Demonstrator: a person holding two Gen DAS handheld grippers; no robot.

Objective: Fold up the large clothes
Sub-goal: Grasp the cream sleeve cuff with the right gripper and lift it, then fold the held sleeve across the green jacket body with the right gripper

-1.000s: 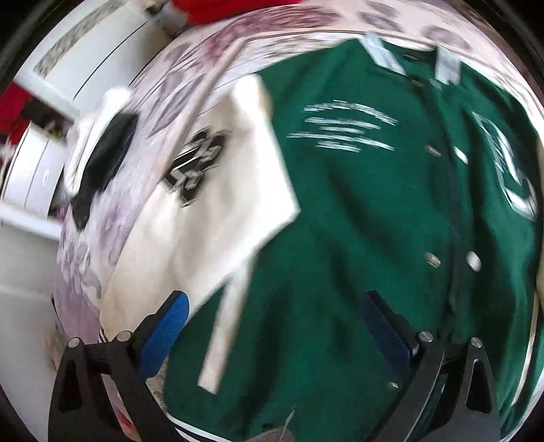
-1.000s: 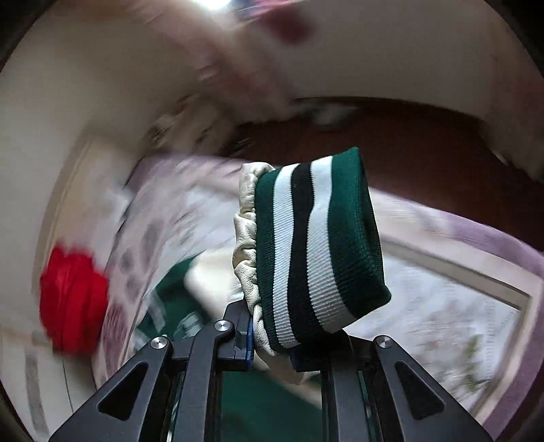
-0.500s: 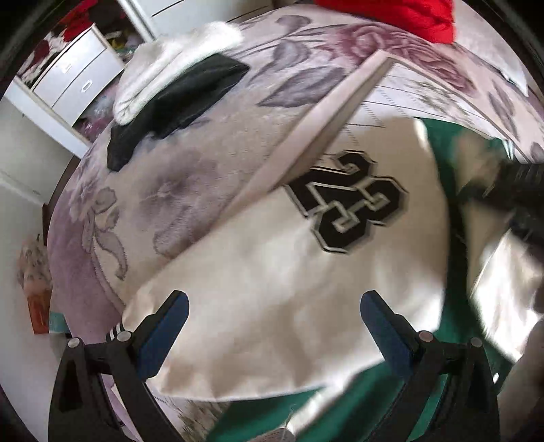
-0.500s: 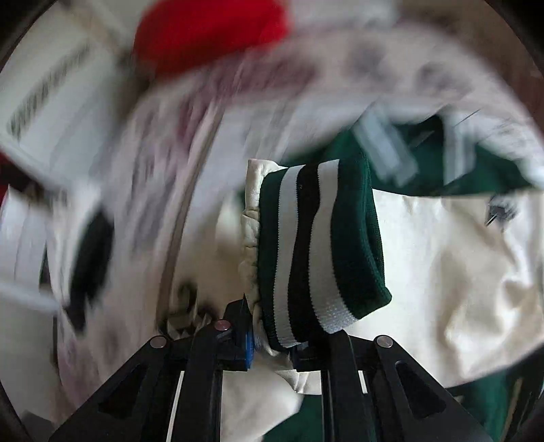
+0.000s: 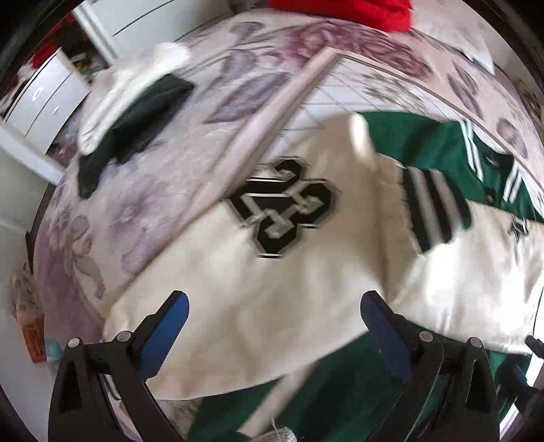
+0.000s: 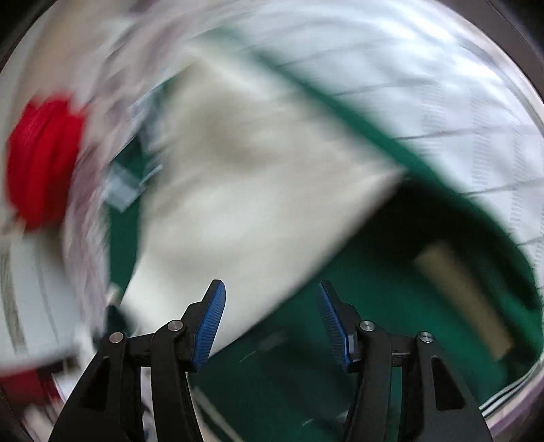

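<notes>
Your right gripper (image 6: 272, 323) stands with its jaws apart and nothing between the blue pads; the jaws have just been opening, and the striped cuff (image 5: 437, 207) now lies free on the garment, ahead and to the right of your left gripper (image 5: 272, 326). Your left gripper is spread wide and grips nothing; its fingers (image 5: 163, 326) hang above cream cloth without pressing on it.

Position of the work: the green varsity jacket (image 5: 425, 142) lies flat on the floral bedspread (image 5: 142, 204). The cream sleeve with the number patch (image 5: 282, 207) lies folded across the body, directly ahead of your left gripper. A second cream sleeve (image 5: 476, 289) lies across the body to the right of that gripper, ending in the striped cuff. From the right wrist, that sleeve (image 6: 244, 170) fills the view ahead of the jaws, with green body below and right; this view is badly blurred, so finer detail cannot be confirmed.

Assessment: both sleeves appear folded in. In my judgement the sleeve stage is done or nearly so. Outstanding: fold the body over, hem toward collar, and square the edges. Green hem shows beneath your left gripper, not yet lifted.

Other items: a dark and white garment (image 5: 132, 115) far ahead to the left, and red cloth (image 5: 340, 12) at the far edge, both well clear.
</notes>
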